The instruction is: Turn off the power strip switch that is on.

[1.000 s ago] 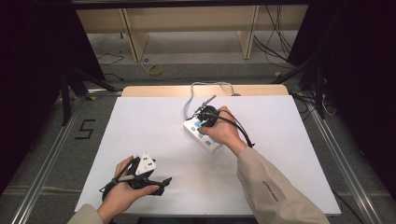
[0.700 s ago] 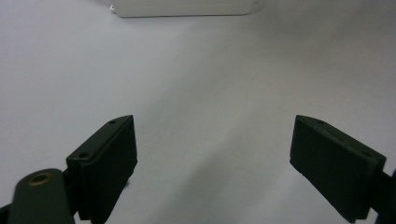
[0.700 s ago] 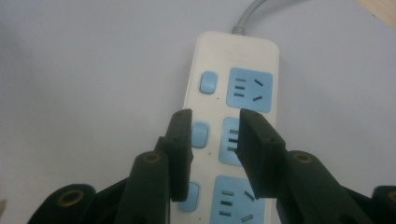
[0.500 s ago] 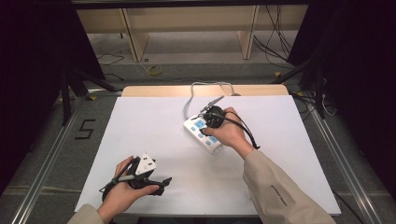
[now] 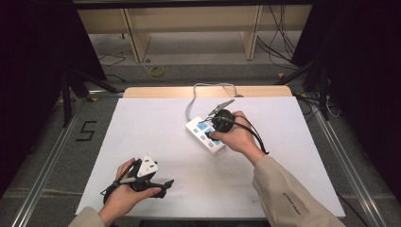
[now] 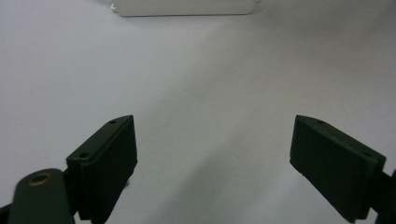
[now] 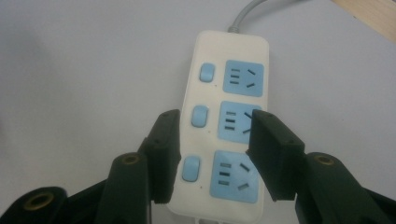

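Observation:
A white power strip (image 5: 201,131) with three blue sockets and three blue switches lies on the white table cover (image 5: 151,127), right of centre. My right gripper (image 5: 218,124) hovers over it, pointing down. In the right gripper view the strip (image 7: 229,88) lies under my right gripper (image 7: 212,126). Its jaws stand apart, one at the strip's switch-side edge and one above the middle socket, with nothing clamped. My left gripper (image 5: 163,185) rests open near the front left. In the left gripper view, nothing lies between the jaws of the left gripper (image 6: 215,140), and the strip's end (image 6: 187,7) is far ahead.
The strip's grey cable (image 5: 194,97) loops back over the table's wooden far edge (image 5: 165,92). Beyond it are shelf legs (image 5: 132,38) and loose cables on the floor. Metal rails (image 5: 42,161) run along both sides of the table.
My right hand and gripper have shifted slightly to the right over the power strip. The left gripper and the strip have stayed in place.

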Tool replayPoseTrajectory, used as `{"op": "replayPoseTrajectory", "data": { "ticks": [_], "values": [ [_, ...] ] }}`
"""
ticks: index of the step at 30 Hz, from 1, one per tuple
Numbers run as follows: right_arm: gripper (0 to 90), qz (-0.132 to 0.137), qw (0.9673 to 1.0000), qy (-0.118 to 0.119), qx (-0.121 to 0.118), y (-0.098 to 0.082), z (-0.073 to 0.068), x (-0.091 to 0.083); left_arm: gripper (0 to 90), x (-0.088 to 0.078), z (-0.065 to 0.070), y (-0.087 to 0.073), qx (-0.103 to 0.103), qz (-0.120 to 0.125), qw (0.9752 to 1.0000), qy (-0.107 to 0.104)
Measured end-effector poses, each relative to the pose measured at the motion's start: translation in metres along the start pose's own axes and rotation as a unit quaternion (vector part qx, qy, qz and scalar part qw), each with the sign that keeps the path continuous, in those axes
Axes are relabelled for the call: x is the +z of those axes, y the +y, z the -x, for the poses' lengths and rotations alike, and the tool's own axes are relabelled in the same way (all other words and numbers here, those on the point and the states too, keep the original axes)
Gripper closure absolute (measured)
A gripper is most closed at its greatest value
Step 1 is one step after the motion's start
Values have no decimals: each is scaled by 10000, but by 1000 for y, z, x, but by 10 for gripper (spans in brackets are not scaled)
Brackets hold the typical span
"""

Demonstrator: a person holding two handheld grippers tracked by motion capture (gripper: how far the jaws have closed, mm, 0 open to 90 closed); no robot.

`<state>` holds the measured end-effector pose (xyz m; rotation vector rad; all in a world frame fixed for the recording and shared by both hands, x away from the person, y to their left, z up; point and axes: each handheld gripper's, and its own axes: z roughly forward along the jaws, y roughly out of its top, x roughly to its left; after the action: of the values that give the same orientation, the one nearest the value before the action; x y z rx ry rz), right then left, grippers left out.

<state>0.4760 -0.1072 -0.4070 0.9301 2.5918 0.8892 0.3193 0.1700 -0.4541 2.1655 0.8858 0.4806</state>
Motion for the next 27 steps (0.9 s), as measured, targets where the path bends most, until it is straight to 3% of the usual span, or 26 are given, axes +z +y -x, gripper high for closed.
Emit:
{"op": "replayPoseTrajectory", "data": {
  "ticks": [27],
  "values": [
    [408, 291, 9992, -6, 263, -39, 10, -40, 144, 0, -1, 0, -15, -14, 10000, 53]
  ]
}}
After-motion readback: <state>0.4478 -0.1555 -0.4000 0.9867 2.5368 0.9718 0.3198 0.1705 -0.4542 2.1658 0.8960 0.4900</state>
